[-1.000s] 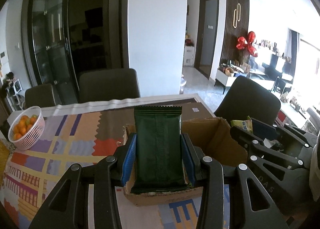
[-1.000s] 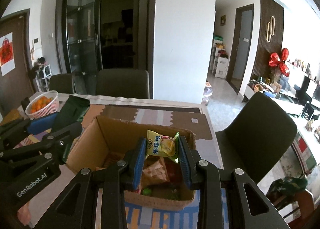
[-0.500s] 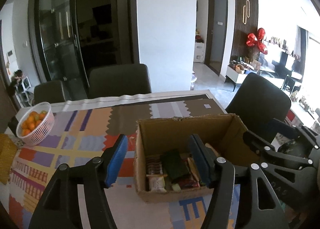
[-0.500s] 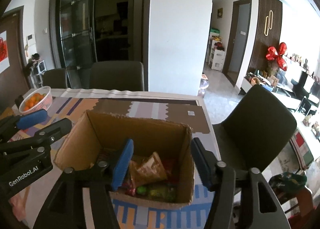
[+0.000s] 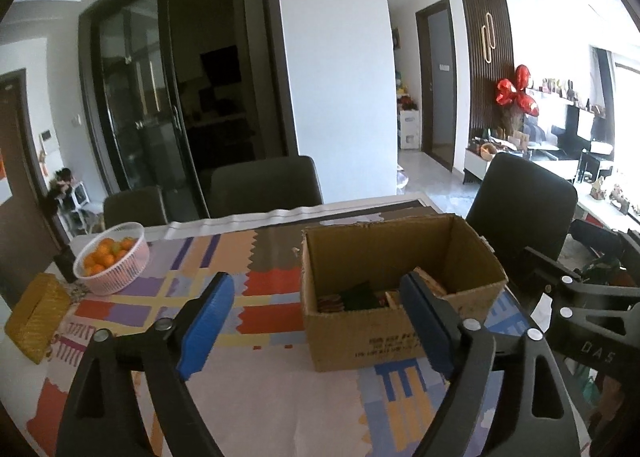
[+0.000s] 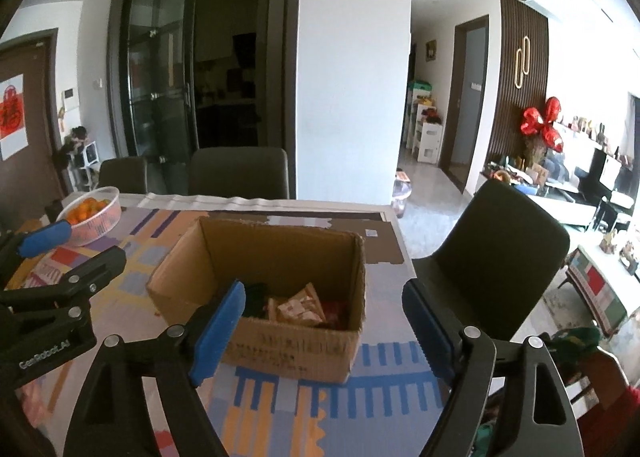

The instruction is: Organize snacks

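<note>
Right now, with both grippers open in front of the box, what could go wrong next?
1. The cardboard box sits near the table's right edge; a nudge from the right gripper could push it toward the chair.
2. The snack packets lie loosely piled, so reaching in with the left gripper could snag or crush one.
3. The two grippers are close together and might collide.

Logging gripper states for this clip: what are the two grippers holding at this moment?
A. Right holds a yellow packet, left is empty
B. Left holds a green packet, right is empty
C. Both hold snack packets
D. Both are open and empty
D: the left gripper and the right gripper both show spread blue pads with nothing between them, and the snack packets lie inside the cardboard box.
</note>
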### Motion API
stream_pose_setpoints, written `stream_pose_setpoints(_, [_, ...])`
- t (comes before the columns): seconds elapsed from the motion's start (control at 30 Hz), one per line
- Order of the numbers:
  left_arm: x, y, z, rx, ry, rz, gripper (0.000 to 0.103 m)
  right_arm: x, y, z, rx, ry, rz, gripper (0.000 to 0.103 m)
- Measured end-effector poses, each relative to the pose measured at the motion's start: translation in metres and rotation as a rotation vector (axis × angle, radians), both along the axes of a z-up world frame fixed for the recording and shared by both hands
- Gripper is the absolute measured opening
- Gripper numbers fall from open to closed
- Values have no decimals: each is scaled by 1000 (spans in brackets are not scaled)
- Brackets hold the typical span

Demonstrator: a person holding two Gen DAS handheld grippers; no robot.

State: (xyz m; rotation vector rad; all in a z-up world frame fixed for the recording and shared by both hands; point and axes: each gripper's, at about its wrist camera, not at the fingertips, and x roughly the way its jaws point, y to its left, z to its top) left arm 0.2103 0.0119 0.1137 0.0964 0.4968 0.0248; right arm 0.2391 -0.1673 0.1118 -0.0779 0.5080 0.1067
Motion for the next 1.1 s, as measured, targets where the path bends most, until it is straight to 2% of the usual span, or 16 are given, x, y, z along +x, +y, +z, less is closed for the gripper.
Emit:
stream_pose_setpoints(0.3, [-55,1,2,-2,-43,41,96,-53,-7,5,19,-61,-17,87])
stream_pose_setpoints(0.6, [-96,-3,-5,-14,-43,32,100,-94,-11,-7,35,-47,-11,87])
stream_pose_setpoints(0.73, [-111,-3,-6,-35,-47,35,103,-108,-13,-9,44,-53,-18,87])
stream_pose_setpoints(1.1, [-134,-9,-13,-43,-48,31,103,-134,-20,-22,56,-50,-30,88])
